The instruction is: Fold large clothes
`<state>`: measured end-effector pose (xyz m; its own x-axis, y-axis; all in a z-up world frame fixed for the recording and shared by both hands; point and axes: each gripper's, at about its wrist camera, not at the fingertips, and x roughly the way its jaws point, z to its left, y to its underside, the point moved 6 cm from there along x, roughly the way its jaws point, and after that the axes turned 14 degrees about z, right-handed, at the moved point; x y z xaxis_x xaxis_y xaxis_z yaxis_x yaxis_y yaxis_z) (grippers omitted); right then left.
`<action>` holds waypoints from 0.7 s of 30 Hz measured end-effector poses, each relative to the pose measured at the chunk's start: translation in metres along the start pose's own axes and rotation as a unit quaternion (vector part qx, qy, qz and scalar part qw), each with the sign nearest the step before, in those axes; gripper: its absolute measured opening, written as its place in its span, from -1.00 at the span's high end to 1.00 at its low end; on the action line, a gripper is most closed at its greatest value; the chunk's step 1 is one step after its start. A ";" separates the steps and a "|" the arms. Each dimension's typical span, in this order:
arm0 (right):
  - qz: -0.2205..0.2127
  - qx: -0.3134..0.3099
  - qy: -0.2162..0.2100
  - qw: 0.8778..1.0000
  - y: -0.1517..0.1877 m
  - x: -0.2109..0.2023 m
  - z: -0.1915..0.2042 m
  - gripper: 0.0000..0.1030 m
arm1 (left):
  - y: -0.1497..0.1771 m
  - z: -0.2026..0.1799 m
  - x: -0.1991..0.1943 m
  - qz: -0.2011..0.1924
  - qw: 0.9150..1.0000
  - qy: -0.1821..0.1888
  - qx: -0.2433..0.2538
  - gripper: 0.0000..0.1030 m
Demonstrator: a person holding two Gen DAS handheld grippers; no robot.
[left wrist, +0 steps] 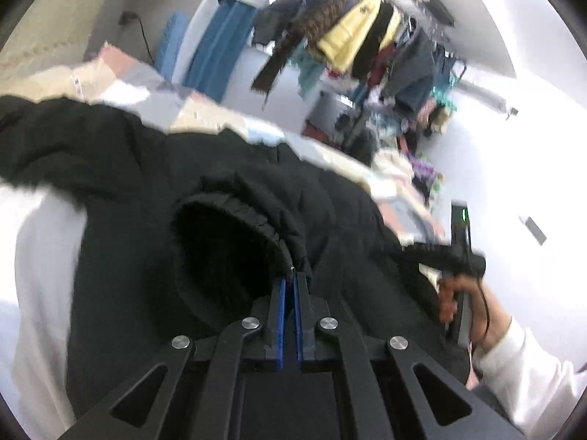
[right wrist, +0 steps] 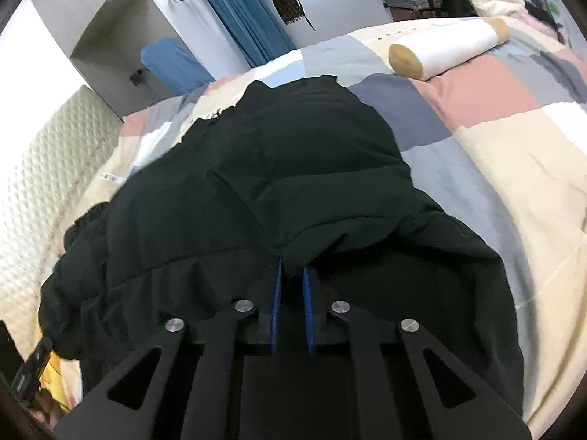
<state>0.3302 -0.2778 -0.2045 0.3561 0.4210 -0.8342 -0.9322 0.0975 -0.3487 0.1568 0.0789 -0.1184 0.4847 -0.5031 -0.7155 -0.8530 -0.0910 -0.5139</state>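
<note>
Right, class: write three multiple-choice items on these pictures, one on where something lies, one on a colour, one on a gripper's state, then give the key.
1. Where does the black jacket lie?
A. on the patchwork quilt
B. on a chair
C. on the floor

2. What colour are the gripper pads?
A. red
B. blue
C. white

3. How is the left gripper?
A. wide open
B. out of view
C. shut on the jacket's cuff

Key: 1 A, quilt shows around the jacket; 2 B, blue strips line the fingers; 3 C, fabric is pinched at the tips.
</note>
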 end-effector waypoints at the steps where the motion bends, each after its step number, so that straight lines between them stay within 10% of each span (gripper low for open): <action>1: 0.002 0.002 0.001 1.000 0.002 0.000 0.000 0.85 | 0.008 0.000 0.004 0.019 1.000 -0.006 -0.002 0.94; 9: 0.018 0.040 -0.001 0.999 0.017 -0.006 -0.013 0.96 | 0.061 0.014 0.044 0.148 0.988 -0.026 -0.035 0.94; 16: 0.018 0.096 0.004 0.995 0.032 -0.014 -0.037 0.96 | 0.050 0.008 0.020 0.085 0.995 0.013 -0.050 0.87; 18: 0.007 0.134 -0.035 0.990 0.034 -0.019 -0.047 0.95 | 0.043 0.012 0.010 0.062 0.994 0.046 -0.074 0.58; 20: 0.008 0.164 -0.070 0.984 0.033 -0.020 -0.055 0.76 | 0.034 0.019 -0.002 0.027 0.992 0.072 -0.099 -0.27; 21: 0.006 0.174 -0.095 0.980 0.032 -0.021 -0.057 0.61 | 0.030 0.022 -0.010 0.004 0.990 0.084 -0.110 -0.39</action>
<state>0.2970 -0.3351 -0.2226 0.3580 0.5807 -0.7312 -0.9134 0.3804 -0.1450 0.1311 0.0999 -0.1370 0.4541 -0.6383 -0.6216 -0.8875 -0.2625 -0.3787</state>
